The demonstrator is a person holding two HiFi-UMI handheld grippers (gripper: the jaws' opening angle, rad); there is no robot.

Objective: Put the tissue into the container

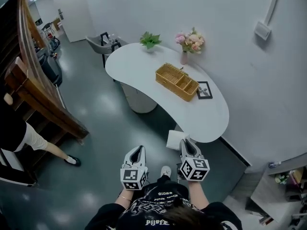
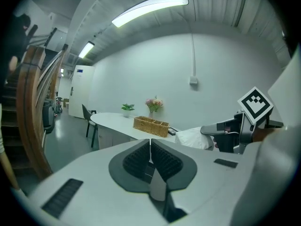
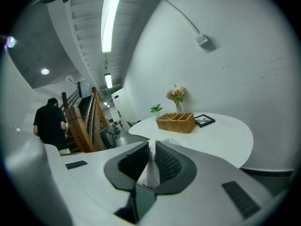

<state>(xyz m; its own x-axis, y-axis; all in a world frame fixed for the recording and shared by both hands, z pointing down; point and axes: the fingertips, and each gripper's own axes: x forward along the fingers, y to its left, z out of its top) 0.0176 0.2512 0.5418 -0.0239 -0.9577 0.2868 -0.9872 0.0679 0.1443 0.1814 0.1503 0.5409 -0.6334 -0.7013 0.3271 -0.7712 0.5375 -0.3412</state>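
Head view: the right gripper [image 1: 186,143] is clamped on the white tissue [image 1: 175,139], which sticks out past its tips, forward and toward the left gripper [image 1: 138,150]. In the right gripper view the pads pinch the tissue [image 3: 151,171] narrowly, and a crumpled fold rises just ahead of them. In the left gripper view the left gripper [image 2: 150,142] has its jaws pressed together with nothing between them. The tissue [image 2: 195,138] shows there off to its right, hanging from the front of the right gripper [image 2: 221,130].

The two grippers are held side by side, near each other but apart, both pointing forward. The wicker container [image 1: 176,82] stands ahead of them and well apart. It lies slightly right of the left gripper's line and nearly straight ahead of the right one, set on the white table [image 1: 144,66] and divided into compartments.

The table's rounded near edge lies just ahead of the right gripper's tips. Bare tabletop runs from that edge to the container. A picture frame [image 1: 205,90] lies just right of the container. A vase of flowers [image 1: 190,42] and a small plant [image 1: 150,40] stand beyond it. A wall closes the right side. Ahead and left of the left gripper is open grey floor, with a wooden staircase [image 1: 38,95] and a person [image 1: 24,138] well off to the left.
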